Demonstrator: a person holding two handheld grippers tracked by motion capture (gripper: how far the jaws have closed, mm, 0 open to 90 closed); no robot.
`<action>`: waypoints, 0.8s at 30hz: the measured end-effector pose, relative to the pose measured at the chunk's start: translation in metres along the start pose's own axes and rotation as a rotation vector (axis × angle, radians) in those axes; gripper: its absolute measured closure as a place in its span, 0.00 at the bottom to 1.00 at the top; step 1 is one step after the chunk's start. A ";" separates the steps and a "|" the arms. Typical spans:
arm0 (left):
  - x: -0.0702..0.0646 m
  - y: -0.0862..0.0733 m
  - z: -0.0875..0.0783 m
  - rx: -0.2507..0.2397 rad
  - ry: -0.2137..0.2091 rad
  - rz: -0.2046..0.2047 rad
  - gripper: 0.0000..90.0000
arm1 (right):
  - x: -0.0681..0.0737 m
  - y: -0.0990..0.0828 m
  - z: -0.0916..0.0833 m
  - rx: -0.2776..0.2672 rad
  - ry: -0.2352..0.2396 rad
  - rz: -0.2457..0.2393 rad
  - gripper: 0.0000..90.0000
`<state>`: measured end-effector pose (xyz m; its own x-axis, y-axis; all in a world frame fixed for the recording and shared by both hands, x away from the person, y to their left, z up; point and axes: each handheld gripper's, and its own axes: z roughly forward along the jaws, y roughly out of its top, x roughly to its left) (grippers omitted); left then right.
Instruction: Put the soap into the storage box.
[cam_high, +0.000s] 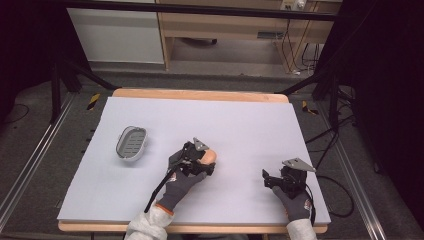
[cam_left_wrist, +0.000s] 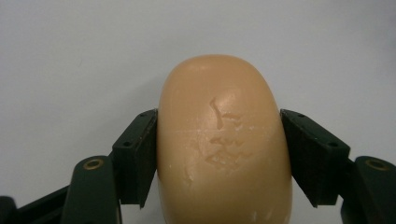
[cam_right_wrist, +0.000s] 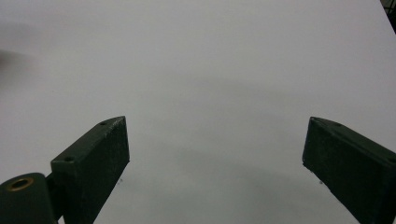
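Observation:
A tan bar of soap (cam_left_wrist: 223, 140) sits between the jaws of my left gripper (cam_left_wrist: 219, 154), both pads pressed against its sides. From above, the same soap (cam_high: 209, 156) peeks out in front of the left gripper (cam_high: 200, 159) near the middle of the white table (cam_high: 240, 130). A grey soap dish (cam_high: 132, 143) lies on the table to the left of that gripper, apart from it. My right gripper (cam_high: 270, 179) rests near the front right of the table, and in the right gripper view its jaws (cam_right_wrist: 215, 158) stand wide apart over bare table.
The table's wooden edge (cam_high: 200, 94) runs along the far side. Black frame legs and cables lie on the floor to either side, and a wooden cabinet (cam_high: 230, 25) stands beyond the table.

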<state>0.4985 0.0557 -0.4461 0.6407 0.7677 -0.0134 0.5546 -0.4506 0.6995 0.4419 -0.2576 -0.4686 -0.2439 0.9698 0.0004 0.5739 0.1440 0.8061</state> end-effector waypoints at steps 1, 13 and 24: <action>0.000 0.000 -0.002 -0.003 -0.003 0.000 0.35 | 0.000 0.000 0.000 0.000 -0.001 0.000 0.08; 0.011 -0.004 -0.031 -0.040 -0.014 -0.003 0.35 | 0.000 0.000 0.000 0.000 -0.005 0.003 0.08; 0.027 -0.013 -0.061 -0.083 -0.006 -0.027 0.35 | 0.000 0.000 -0.001 -0.002 -0.008 0.004 0.08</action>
<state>0.4759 0.1099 -0.4123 0.6298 0.7759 -0.0371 0.5259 -0.3908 0.7554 0.4415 -0.2581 -0.4679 -0.2346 0.9721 -0.0011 0.5732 0.1392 0.8075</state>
